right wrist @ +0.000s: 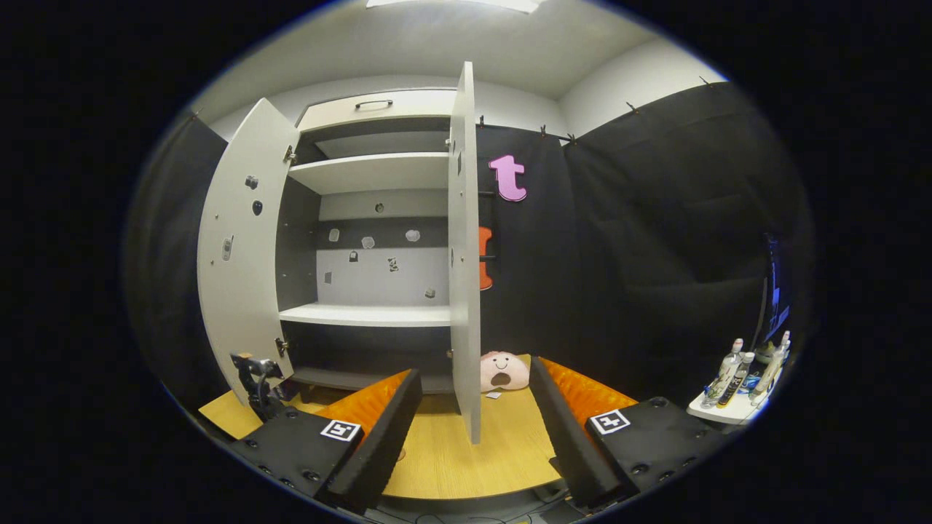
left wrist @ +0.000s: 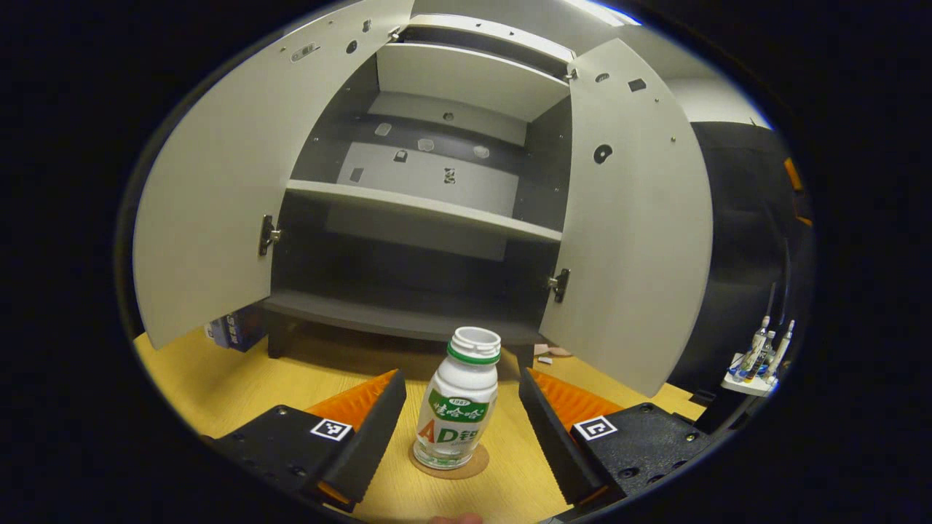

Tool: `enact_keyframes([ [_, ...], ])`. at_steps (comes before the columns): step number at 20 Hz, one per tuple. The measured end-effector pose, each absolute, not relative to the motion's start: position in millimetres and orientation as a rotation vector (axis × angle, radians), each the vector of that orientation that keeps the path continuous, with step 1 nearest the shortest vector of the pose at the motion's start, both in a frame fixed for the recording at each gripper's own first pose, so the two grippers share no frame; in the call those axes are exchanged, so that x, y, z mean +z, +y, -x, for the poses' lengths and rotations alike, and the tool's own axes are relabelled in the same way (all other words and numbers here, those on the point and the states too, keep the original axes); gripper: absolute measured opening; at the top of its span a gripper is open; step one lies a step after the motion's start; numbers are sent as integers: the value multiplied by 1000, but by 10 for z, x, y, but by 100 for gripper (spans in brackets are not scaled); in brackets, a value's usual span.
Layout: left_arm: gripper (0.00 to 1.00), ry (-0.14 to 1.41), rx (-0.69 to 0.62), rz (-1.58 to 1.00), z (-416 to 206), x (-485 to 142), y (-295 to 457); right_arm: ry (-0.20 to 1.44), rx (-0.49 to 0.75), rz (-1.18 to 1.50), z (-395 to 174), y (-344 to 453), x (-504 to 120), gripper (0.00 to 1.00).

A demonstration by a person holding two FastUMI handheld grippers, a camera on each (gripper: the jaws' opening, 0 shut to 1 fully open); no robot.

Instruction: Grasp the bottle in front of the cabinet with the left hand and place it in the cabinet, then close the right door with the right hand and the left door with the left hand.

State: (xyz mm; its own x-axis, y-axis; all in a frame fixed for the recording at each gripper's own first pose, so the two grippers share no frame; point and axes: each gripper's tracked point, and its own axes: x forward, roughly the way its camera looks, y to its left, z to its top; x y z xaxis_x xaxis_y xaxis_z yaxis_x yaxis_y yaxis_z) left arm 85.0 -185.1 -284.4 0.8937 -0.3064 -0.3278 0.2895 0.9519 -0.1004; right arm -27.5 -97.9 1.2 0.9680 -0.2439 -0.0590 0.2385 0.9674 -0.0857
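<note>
White bottle (left wrist: 459, 404) stands between the left gripper's (left wrist: 460, 429) parted jaws, seemingly untouched; right gripper (right wrist: 475, 429) likewise parted.

Black cloth wall (right wrist: 655, 240), wooden table (right wrist: 466, 458)

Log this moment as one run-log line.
left gripper: open, astride bottle | right gripper: open, facing right door | both doors open

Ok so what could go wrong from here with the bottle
The bottle has no cap and stands between the open left gripper fingers; an uneven squeeze could tip it off its coaster. Lifting it in, it may knock the cabinet's bottom shelf edge.
</note>
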Motion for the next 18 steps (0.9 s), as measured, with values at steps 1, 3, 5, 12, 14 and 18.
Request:
enact_keyframes([
  [1,96,363,-295,28,-865,-2994,-1826,75,-239,77,220,-1012,-10,98],
  [3,96,404,-273,-1,-879,-3241,-1806,94,-217,75,98,-1070,-70,98],
  [5,96,422,-258,-13,-922,-3386,-1806,103,-191,77,-23,-1116,-117,98],
  [12,72,476,-274,6,-893,-3350,-1875,127,-66,57,-389,-1279,-317,98],
  [14,72,515,-241,-6,-765,-3192,-1802,130,-27,45,-435,-1318,-379,98],
  [18,72,472,-194,57,-556,-2501,-1760,138,43,-9,-506,-1386,-530,98],
])
